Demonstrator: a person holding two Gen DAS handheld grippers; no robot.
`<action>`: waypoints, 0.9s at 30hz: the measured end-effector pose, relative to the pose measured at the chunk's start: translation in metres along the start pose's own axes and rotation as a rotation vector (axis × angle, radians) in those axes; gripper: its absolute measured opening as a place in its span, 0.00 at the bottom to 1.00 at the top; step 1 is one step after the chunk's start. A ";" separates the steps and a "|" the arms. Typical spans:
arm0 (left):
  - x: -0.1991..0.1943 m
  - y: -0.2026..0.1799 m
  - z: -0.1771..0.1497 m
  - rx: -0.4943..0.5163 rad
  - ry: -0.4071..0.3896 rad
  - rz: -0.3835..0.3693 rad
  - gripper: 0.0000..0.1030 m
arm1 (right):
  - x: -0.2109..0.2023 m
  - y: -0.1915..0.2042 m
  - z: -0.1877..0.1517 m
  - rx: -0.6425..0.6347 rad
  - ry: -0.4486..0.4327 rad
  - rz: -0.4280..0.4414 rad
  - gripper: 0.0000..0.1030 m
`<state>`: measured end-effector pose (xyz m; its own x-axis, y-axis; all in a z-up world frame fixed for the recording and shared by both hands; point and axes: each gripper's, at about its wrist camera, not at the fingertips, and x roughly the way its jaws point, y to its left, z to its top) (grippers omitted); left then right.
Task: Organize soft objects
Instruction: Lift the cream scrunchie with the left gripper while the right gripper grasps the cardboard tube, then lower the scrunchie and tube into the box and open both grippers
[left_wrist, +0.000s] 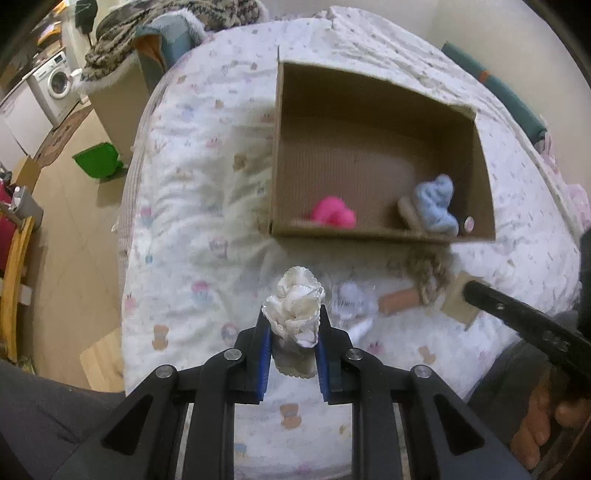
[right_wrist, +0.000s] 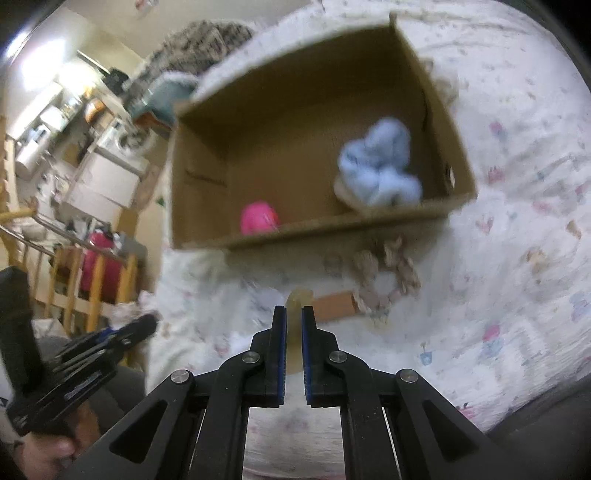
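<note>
Gripping a crumpled white cloth (left_wrist: 297, 308) between its blue-padded jaws, the left gripper (left_wrist: 293, 325) hangs over a bed (left_wrist: 192, 206) spread with a white quilt printed in small pastel figures. On the quilt beyond it stands an open cardboard box (left_wrist: 373, 236), with a pink soft item (left_wrist: 334, 215) against its near wall and a pale blue one (left_wrist: 434, 205) in its near right corner. A beige knitted piece (left_wrist: 430, 269) with a cardboard tag lies on the quilt just outside the box's near wall. The right gripper (right_wrist: 293, 314) has its jaws nearly together on something thin and pale, too blurred to name. Left of the bed, the room shows a tan floor, a green bin (left_wrist: 98, 160), a white washing machine (left_wrist: 55, 83) and wooden rails (right_wrist: 70, 280).
</note>
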<state>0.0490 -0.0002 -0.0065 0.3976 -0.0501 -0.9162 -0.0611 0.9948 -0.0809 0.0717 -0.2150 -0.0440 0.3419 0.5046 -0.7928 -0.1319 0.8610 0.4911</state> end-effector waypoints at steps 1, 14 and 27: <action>-0.002 -0.002 0.006 0.008 -0.015 -0.002 0.18 | -0.008 0.000 0.004 0.006 -0.024 0.008 0.09; 0.004 -0.024 0.076 0.091 -0.120 -0.034 0.18 | -0.027 -0.009 0.066 0.089 -0.154 0.022 0.09; 0.050 -0.031 0.101 0.141 -0.127 -0.049 0.19 | 0.027 -0.015 0.091 0.072 -0.078 -0.043 0.09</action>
<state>0.1630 -0.0242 -0.0102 0.5095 -0.0962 -0.8551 0.0868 0.9944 -0.0601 0.1674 -0.2201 -0.0404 0.4178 0.4585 -0.7844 -0.0494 0.8735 0.4843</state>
